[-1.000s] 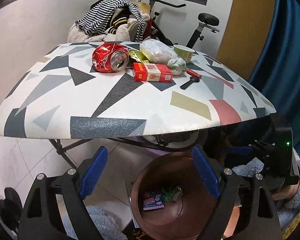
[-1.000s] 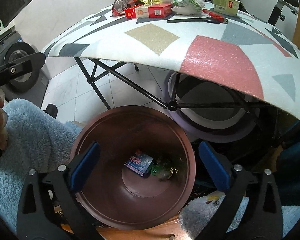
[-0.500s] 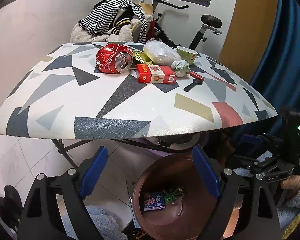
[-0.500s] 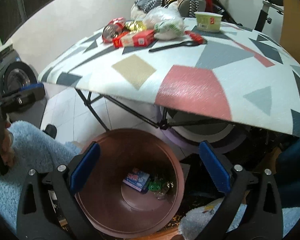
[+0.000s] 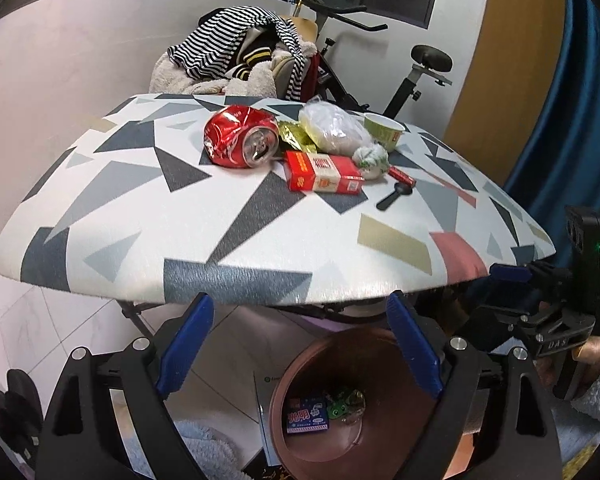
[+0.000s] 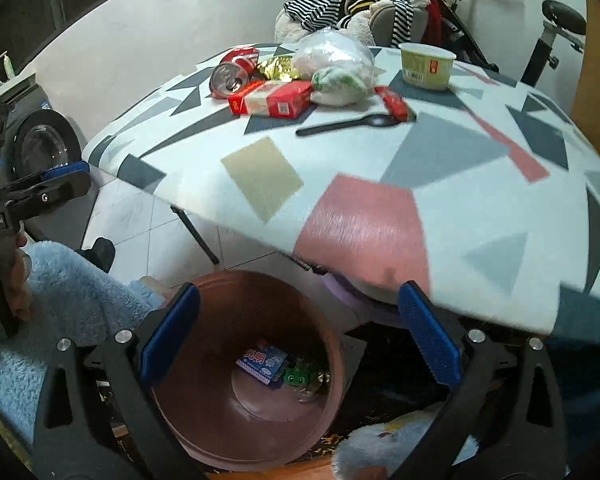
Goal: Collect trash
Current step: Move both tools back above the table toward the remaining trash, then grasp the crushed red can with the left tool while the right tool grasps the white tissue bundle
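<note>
The trash: a crushed red can (image 5: 240, 137), a gold wrapper (image 5: 294, 136), a red carton (image 5: 323, 172), a clear plastic bag (image 5: 332, 128), a crumpled white-and-green wad (image 5: 370, 158), a small red packet (image 5: 401, 176), a black spoon (image 5: 394, 196) and a green cup (image 5: 384, 130). All lie clustered toward the far side of the patterned counter (image 5: 148, 216), at about twelve o'clock from the onlooker's place behind the claws. The can sits at the cluster's nine o'clock end, the cup at its two o'clock end, the carton and spoon nearest the front edge.

Below the counter's near edge, at six o'clock, stands the brown bin (image 6: 204, 360); a blue-and-white packet (image 6: 262, 362) and a green scrap (image 6: 298, 376) already rest on its floor.

The left claw (image 5: 296, 354) is released, nothing between its blue pads. The right claw (image 6: 300, 344) is likewise spread wide and empty, hanging above the bin's mouth.

Step in hand, as judged: between deposits, with both claws free over the bin and most of the pile yet to collect. The next move calls for reaching up and across the counter to one of the nearer pieces, probably the carton or the spoon, and closing squarely on it. The spoon lies flat and thin, so it may slip the pads; the carton offers firmer faces.
</note>
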`<move>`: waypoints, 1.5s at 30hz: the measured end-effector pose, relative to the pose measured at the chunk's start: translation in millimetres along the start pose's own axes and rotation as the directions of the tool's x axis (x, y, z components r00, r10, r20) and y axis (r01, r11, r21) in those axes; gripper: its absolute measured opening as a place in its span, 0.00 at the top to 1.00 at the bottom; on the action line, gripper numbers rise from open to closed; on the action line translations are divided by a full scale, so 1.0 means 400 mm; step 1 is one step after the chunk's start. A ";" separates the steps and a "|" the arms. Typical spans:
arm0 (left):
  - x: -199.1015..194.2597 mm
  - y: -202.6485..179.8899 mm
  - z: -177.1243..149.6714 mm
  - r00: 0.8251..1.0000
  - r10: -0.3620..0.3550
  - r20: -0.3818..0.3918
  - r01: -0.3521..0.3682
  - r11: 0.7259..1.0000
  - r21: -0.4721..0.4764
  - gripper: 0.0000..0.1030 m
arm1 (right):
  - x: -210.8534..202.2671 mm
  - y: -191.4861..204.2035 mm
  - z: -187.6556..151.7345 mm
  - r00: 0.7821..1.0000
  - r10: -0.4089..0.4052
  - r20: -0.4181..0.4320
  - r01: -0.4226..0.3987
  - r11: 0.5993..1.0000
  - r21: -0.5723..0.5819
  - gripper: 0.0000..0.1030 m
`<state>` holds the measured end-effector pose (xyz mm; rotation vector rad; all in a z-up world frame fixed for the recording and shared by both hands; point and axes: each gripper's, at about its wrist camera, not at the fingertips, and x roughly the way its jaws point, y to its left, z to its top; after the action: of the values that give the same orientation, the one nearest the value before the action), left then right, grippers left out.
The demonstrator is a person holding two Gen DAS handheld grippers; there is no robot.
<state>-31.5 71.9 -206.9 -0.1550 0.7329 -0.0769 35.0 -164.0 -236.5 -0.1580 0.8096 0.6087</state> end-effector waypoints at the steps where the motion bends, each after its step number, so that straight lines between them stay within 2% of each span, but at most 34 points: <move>1: 0.001 0.002 0.008 1.000 -0.003 -0.001 0.003 1.000 -0.001 0.16 | -0.002 -0.003 0.011 1.000 -0.006 0.000 0.006 1.000 0.002 0.05; 5: 0.009 0.011 0.043 1.000 -0.014 -0.007 0.014 1.000 -0.005 0.16 | -0.006 -0.029 0.073 1.000 -0.025 0.012 0.025 1.000 0.012 0.05; 11: 0.045 0.043 0.107 1.000 0.005 -0.030 -0.006 1.000 -0.030 0.16 | 0.012 -0.065 0.196 0.997 -0.052 0.050 0.054 0.998 -0.033 0.06; 13: 0.057 0.056 0.131 1.000 0.011 -0.024 -0.012 0.999 -0.033 0.16 | 0.028 -0.082 0.243 0.997 -0.035 0.066 0.036 0.999 -0.026 0.15; 17: 0.077 0.071 0.177 1.000 0.021 -0.015 -0.021 1.000 -0.014 0.16 | 0.081 -0.100 0.330 0.997 -0.038 0.073 0.039 0.999 -0.016 0.23; 19: 0.091 0.079 0.201 1.000 0.016 -0.018 -0.017 1.000 -0.015 0.16 | 0.122 -0.102 0.373 0.997 -0.055 0.058 0.057 0.998 -0.038 0.30; 22: 0.112 0.095 0.233 1.000 0.003 -0.026 -0.005 0.999 -0.044 0.16 | 0.181 -0.103 0.417 0.997 -0.067 0.028 0.068 0.996 -0.061 0.31; 29: 0.164 0.117 0.281 0.999 0.001 -0.039 -0.004 0.998 -0.062 0.16 | 0.285 -0.108 0.457 0.999 0.000 -0.047 -0.003 0.998 -0.057 0.31; 32: 0.195 0.131 0.287 0.998 -0.020 -0.061 0.013 0.994 -0.107 0.16 | 0.304 -0.102 0.462 0.996 0.041 -0.074 -0.046 0.997 -0.057 0.32; 33: 0.203 0.135 0.289 0.998 -0.026 -0.064 0.018 0.993 -0.118 0.16 | 0.305 -0.099 0.462 0.995 0.064 -0.072 -0.069 0.996 -0.057 0.40; 34: 0.213 0.137 0.293 0.997 -0.029 -0.068 0.021 0.992 -0.128 0.17 | 0.303 -0.096 0.461 0.994 0.078 -0.072 -0.082 0.995 -0.059 0.55; 35: 0.221 0.136 0.296 0.997 -0.029 -0.070 0.019 0.992 -0.128 0.17 | 0.299 -0.093 0.460 0.994 0.084 -0.072 -0.088 0.994 -0.060 0.54; 37: 0.242 0.129 0.309 0.997 -0.022 -0.073 0.015 0.995 -0.101 0.17 | 0.279 -0.087 0.455 0.993 0.104 -0.052 -0.107 0.993 -0.059 0.55; 40: 0.280 0.111 0.340 0.997 0.009 -0.072 -0.008 1.000 0.007 0.19 | 0.245 -0.083 0.445 0.992 0.119 -0.027 -0.121 0.991 -0.052 0.56; 41: 0.292 0.106 0.350 0.997 0.012 -0.075 -0.009 0.999 0.045 0.28 | 0.240 -0.085 0.444 0.992 0.123 -0.023 -0.124 0.991 -0.048 0.56; 43: 0.327 0.099 0.373 0.995 0.018 -0.098 -0.005 0.990 0.140 0.39 | 0.212 -0.093 0.435 0.990 0.138 0.000 -0.138 0.990 -0.025 0.56; 45: 0.348 0.098 0.388 0.995 -0.001 -0.105 0.023 0.978 0.209 0.41 | 0.192 -0.101 0.429 0.989 0.144 0.015 -0.144 0.990 -0.009 0.56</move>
<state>176.3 111.1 -191.7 0.0468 0.8227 -0.1746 206.7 -101.4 -177.4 -0.1025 0.8084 0.7484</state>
